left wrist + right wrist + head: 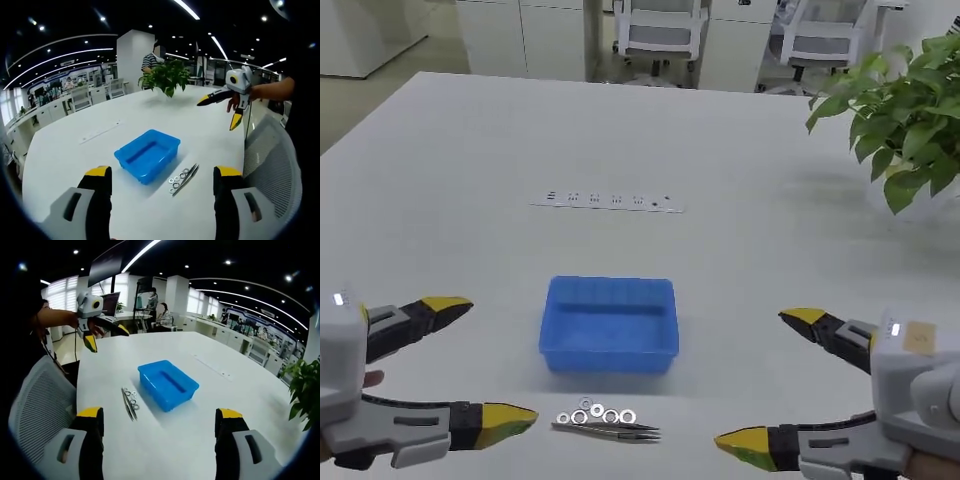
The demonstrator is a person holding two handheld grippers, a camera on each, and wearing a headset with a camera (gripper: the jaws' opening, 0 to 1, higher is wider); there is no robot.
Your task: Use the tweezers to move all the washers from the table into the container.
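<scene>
Silver tweezers (608, 430) lie by tiny washers (596, 414); left gripper (502, 360), right gripper (750, 378) jaws spread.

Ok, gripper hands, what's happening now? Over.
Left gripper open, right gripper open, both empty. Washers beside tweezers on table, near blue container. Nothing in the way.

No text, number, brand or sign is legible. The socket strip (608, 200) lying flat on the table carries small dark marks in the head view; they are too small to read. A tan patch (920, 338) on the body of the right gripper (752, 378) is blurred, and no characters can be made out.
</scene>
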